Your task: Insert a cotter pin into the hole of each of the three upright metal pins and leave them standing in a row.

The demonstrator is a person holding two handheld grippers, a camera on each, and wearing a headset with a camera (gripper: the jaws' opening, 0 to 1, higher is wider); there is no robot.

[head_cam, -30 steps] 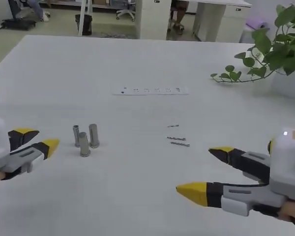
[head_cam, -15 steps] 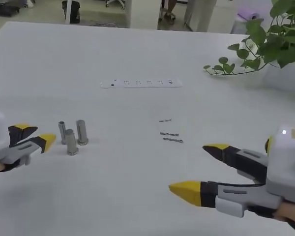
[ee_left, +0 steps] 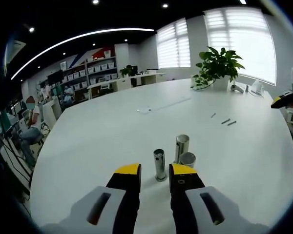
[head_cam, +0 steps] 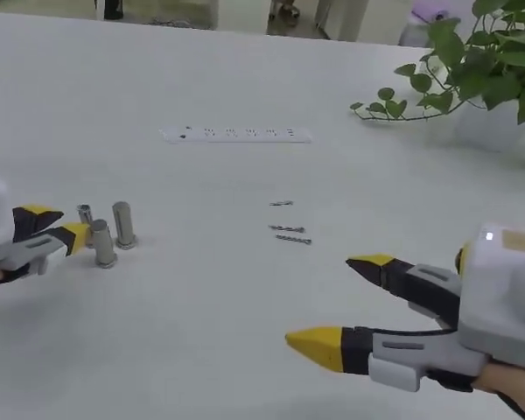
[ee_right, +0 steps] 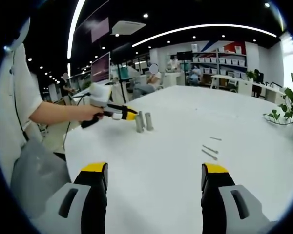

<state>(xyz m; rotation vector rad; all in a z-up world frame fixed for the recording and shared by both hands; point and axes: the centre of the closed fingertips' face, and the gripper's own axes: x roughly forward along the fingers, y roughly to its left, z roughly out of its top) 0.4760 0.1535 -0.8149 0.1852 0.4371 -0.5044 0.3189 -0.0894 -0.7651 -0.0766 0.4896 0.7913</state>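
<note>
White desk, open-plan office: three upright grey metal pins, three thin cotter pins. Left hand-held gripper and right hand-held gripper both spread.

white table bears metal pins, cotter pins, perhaps a power strip

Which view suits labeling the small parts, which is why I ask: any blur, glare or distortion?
Head view: even soft light, faint shadows, straight lines, but the cotter pins look tiny. Left gripper view: fisheye bends the table edge, metal pins sharp, windows glaring. Right gripper view: same bending, ceiling light strips curved.
</note>
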